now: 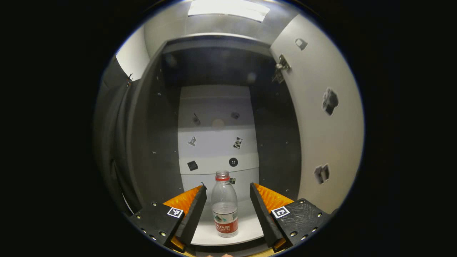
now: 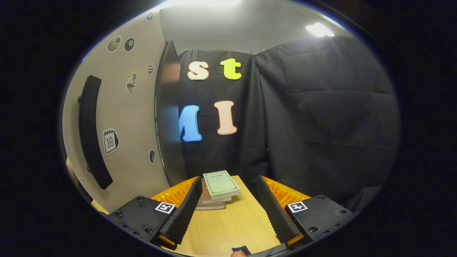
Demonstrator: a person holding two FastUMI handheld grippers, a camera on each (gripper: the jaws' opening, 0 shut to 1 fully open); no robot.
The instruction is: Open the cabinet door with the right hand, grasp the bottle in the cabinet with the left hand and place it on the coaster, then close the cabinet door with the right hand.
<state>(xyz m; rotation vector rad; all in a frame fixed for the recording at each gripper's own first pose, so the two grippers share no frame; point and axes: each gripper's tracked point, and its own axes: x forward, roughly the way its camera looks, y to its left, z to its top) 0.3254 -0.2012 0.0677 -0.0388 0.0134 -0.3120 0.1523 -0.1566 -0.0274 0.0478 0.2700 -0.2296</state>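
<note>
Two spread fingers of the left gripper are seen flanking, untouched, the upright bottle at lower centre inside the cabinet. The right gripper is held apart, empty, over the table; the cabinet door stands open at left.

A staged recording booth: black cloth wall at twelve to three o'clock, a sticker-dotted cabinet door at nine, stacked books on a wooden table at six.

Clear bottle upright, cabinet door open
</note>
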